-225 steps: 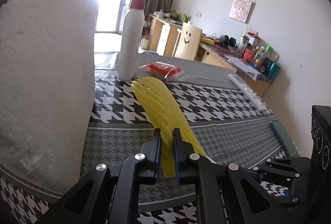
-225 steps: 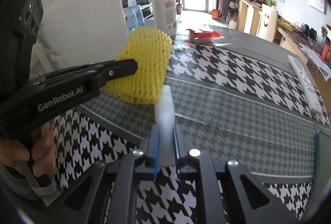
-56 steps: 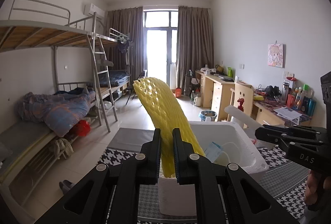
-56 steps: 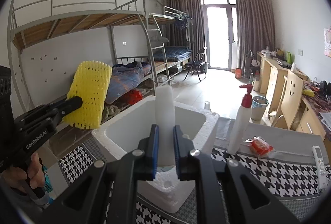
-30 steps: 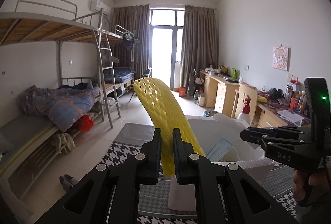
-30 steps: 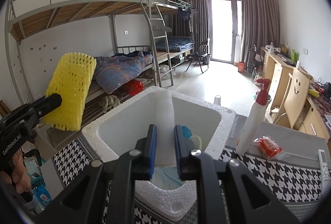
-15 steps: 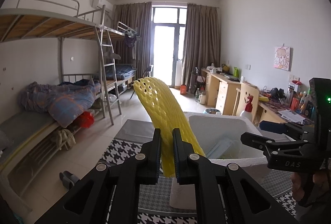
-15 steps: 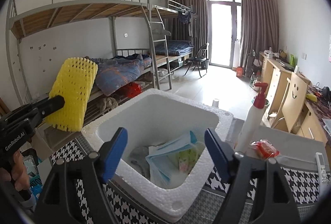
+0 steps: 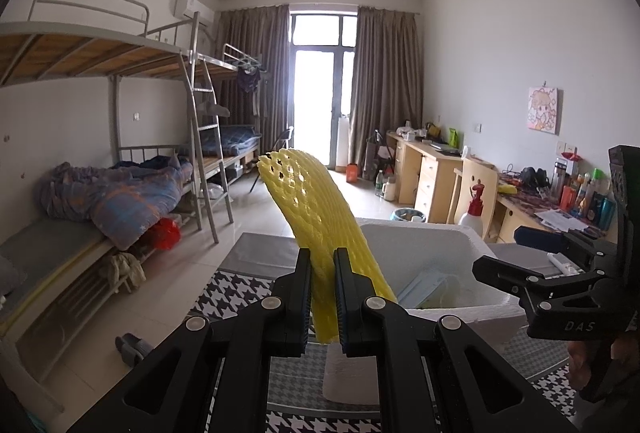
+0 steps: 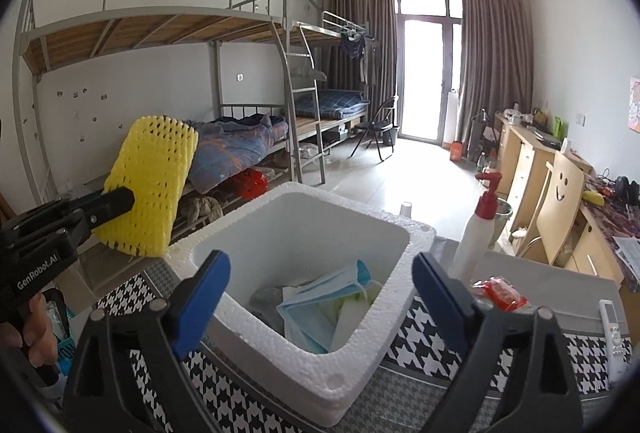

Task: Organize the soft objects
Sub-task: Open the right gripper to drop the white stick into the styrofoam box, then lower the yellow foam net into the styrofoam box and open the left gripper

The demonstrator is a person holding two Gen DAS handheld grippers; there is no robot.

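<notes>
My left gripper point(image 9: 322, 273) is shut on a yellow foam net sleeve point(image 9: 312, 201), held upright in the air left of a white foam box point(image 9: 460, 313). In the right wrist view the sleeve point(image 10: 154, 189) hangs beyond the box's left rim. My right gripper point(image 10: 320, 265) hovers over the box point(image 10: 304, 349), its jaws opening wide with nothing between them. Inside lie blue face masks point(image 10: 320, 297) and a pale white piece point(image 10: 352, 317). The left wrist view shows the right gripper point(image 9: 500, 251) above the box's right side.
The box stands on a houndstooth tablecloth point(image 10: 420, 333). A white pump bottle point(image 10: 476, 233), a red packet point(image 10: 500, 293) and a remote control point(image 10: 610, 321) lie to its right. Bunk beds line the left wall, desks the right.
My right gripper went from shut on a white foam piece to wide open, and the piece is no longer between its jaws. The left gripper has stayed put with the yellow sleeve.
</notes>
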